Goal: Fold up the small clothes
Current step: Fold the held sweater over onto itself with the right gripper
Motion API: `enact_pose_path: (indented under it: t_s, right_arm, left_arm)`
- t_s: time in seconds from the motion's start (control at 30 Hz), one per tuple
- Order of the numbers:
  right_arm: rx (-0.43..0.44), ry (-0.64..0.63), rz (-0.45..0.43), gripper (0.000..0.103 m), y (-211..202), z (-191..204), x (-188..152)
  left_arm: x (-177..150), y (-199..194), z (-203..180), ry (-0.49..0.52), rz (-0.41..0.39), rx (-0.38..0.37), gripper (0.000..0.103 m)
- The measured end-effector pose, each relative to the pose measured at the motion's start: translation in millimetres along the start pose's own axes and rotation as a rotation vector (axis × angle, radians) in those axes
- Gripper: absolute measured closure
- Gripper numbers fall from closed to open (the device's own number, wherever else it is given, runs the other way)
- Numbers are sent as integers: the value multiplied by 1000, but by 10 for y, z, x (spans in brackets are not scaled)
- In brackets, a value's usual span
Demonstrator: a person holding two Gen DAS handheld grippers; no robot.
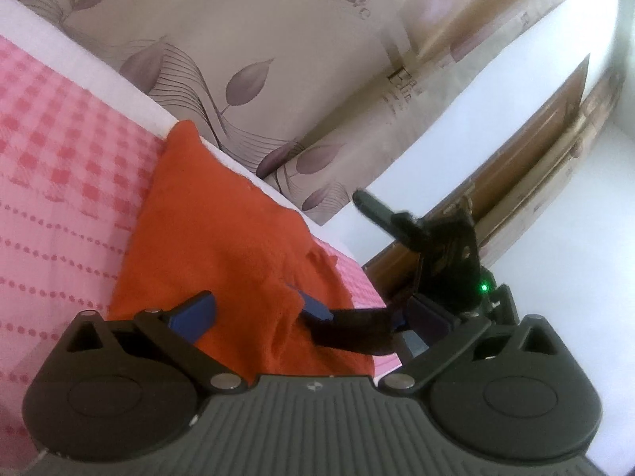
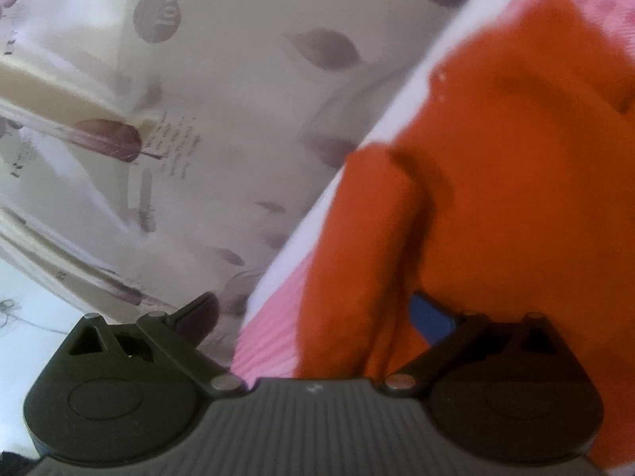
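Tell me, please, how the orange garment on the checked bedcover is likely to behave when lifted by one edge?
The orange garment will probably drape and sag, since it already lies in soft folds and ridges on the pink checked bedcover. It looks light and thin. Its matte, slightly fuzzy knit suggests it should not slip easily.

My garment (image 1: 222,238) lies on the bedsheet (image 1: 67,158), its far edge against the curtain (image 1: 258,39) behind.
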State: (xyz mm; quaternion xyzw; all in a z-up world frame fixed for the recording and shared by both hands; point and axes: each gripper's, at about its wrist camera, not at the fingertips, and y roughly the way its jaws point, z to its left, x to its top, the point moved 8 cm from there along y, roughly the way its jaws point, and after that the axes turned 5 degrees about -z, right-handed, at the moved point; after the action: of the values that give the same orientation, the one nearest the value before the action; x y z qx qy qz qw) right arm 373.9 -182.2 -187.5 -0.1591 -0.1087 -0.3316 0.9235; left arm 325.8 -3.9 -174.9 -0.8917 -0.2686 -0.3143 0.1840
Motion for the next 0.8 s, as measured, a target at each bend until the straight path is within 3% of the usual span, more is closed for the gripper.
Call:
enact_pose_path:
  t_s: [0.13,0.17,0.27,0.3,0.37,0.6,0.63,0.7,0.8]
  right_arm:
    - [-4,-21,20,1,136,50,-19]
    - [2,-24,19,11,162,78,-12]
    - [-43,-68,4,66,160,38,-14]
    - [-87,-81,4,73,169,-39,-18]
    - [-117,-46,20,74,198,-194,-33]
    - [-73,-3,49,67,265,-179,-23]
    - [-82,-28,47,67,283,-155,-35]
    - [-126,-133,47,83,319,-76,-77]
    - [-148,-271,46,86,319,115,-78]
  left_arm:
    - [-9,3,-5,8,2,4,1]
    - [-10,-2,1,5,1,4,1]
    - [-10,-5,18,-7,-2,5,1]
    - [-12,-2,23,-11,0,4,1]
    - [-18,3,23,-10,3,6,1]
    - [-22,10,6,-5,-1,8,1]
    - [-21,8,9,-8,-3,6,1]
    - [4,-19,10,-18,-22,-1,1]
    - [75,-110,21,-50,-80,-21,1]
